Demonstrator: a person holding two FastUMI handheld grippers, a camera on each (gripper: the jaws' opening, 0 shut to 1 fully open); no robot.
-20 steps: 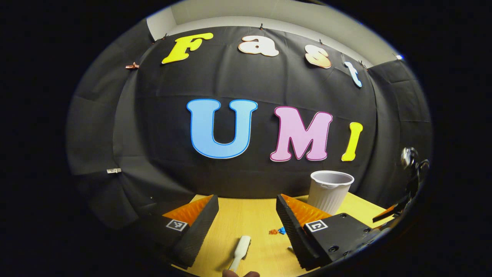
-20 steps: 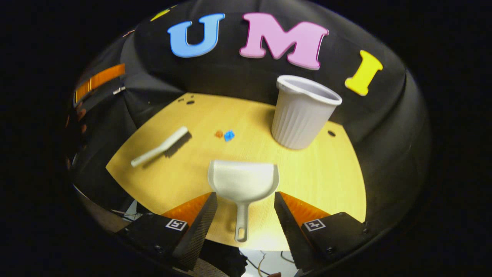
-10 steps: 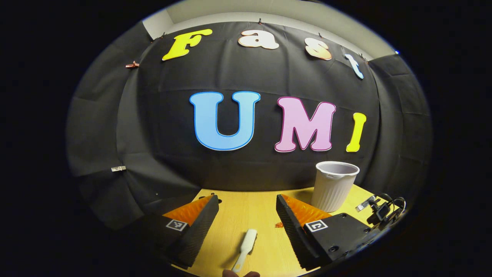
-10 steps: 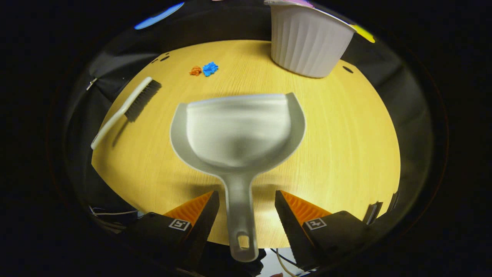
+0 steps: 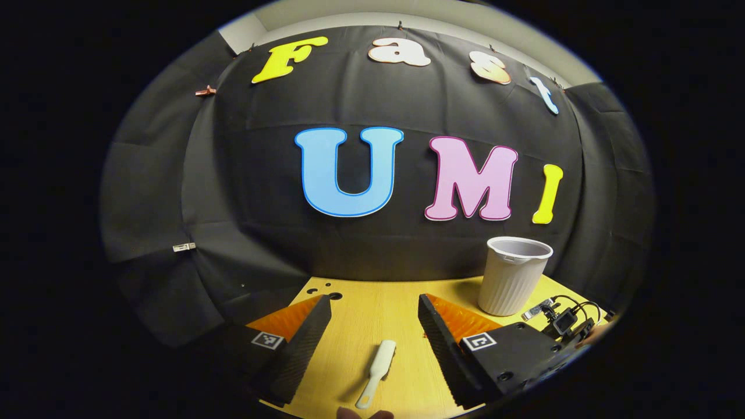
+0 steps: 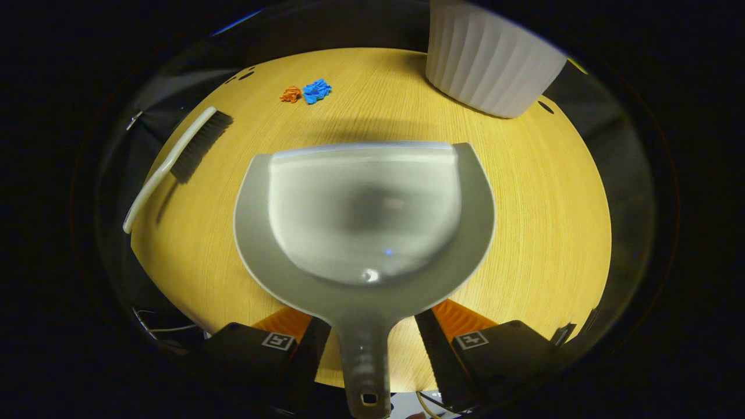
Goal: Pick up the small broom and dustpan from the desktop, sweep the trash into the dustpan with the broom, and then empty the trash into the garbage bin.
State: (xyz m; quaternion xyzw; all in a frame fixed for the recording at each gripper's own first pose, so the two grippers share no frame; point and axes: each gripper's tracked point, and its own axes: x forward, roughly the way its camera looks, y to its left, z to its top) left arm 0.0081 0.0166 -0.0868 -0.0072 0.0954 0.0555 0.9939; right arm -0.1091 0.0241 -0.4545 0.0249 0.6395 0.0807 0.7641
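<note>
Both grippers spread wide over the wooden desktop [image 6: 524, 221], nothing held.

The right gripper [image 6: 372, 326] straddles the white dustpan [image 6: 364, 215] handle without touching it; the broom [image 6: 174, 160] lies off to its left, the orange and blue trash scraps [image 6: 305, 93] ahead-left, the ribbed white bin [image 6: 492, 67] ahead-right. The left gripper [image 5: 374, 317] hovers wide apart above the broom's handle [image 5: 377, 372].

A staged recording booth rather than a lived-in room: black cloth wall [image 5: 407, 256] clipped up on all sides under a pale ceiling strip [image 5: 407, 20], one small light-wood desktop [image 6: 541, 221] with drilled holes, and loose cables [image 5: 567, 302] at its edge
</note>
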